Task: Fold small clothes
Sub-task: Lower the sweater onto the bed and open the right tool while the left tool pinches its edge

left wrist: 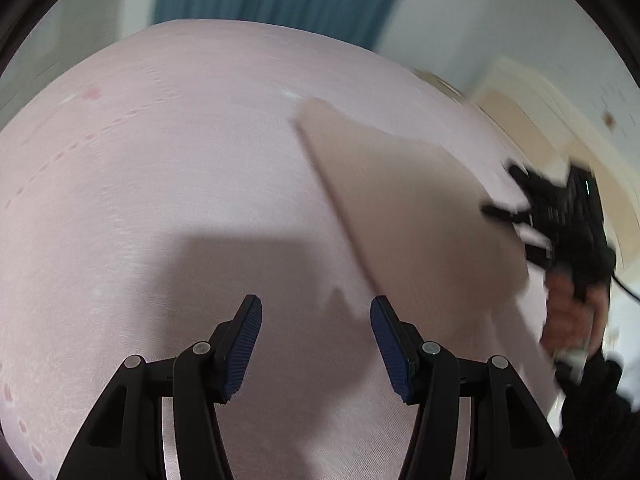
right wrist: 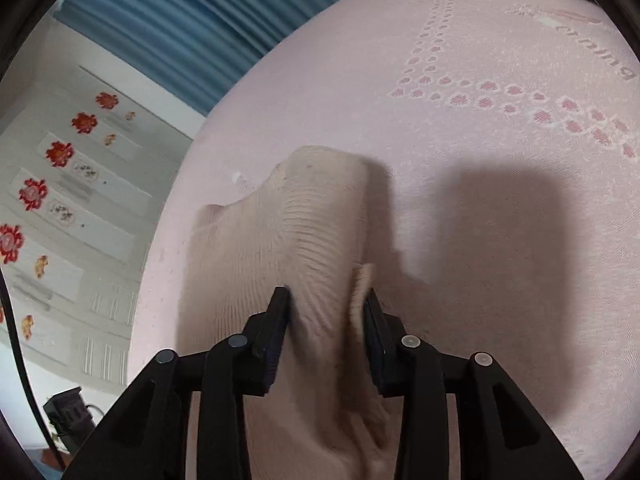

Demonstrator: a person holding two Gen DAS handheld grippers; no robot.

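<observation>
My right hand-held gripper (right wrist: 325, 302) has a bunched ridge of the beige knit garment (right wrist: 280, 232) between its fingers, which stand partly apart with the cloth pinched up against both pads, so I read it as clamped on the fabric. From there the garment runs away from me, its long axis roughly in line with the fingers, and lies on the pink bed cover (right wrist: 500, 208) with a rounded far end near the cover's edge.

My left hand-held gripper (left wrist: 316, 308) is spread wide and holds nothing; it hangs over bare pink cover (left wrist: 160, 160). In its view the garment (left wrist: 400, 200) lies ahead and to the right as a long slanted strip, its near end just beside my right-hand finger, and the right hand-held gripper (left wrist: 504, 200) sits blurred at its far-right edge.

So the right hand is the one on the cloth. I judge the fold will carry the held end along that long axis toward the far end, with the left free to pin the strip.
</observation>
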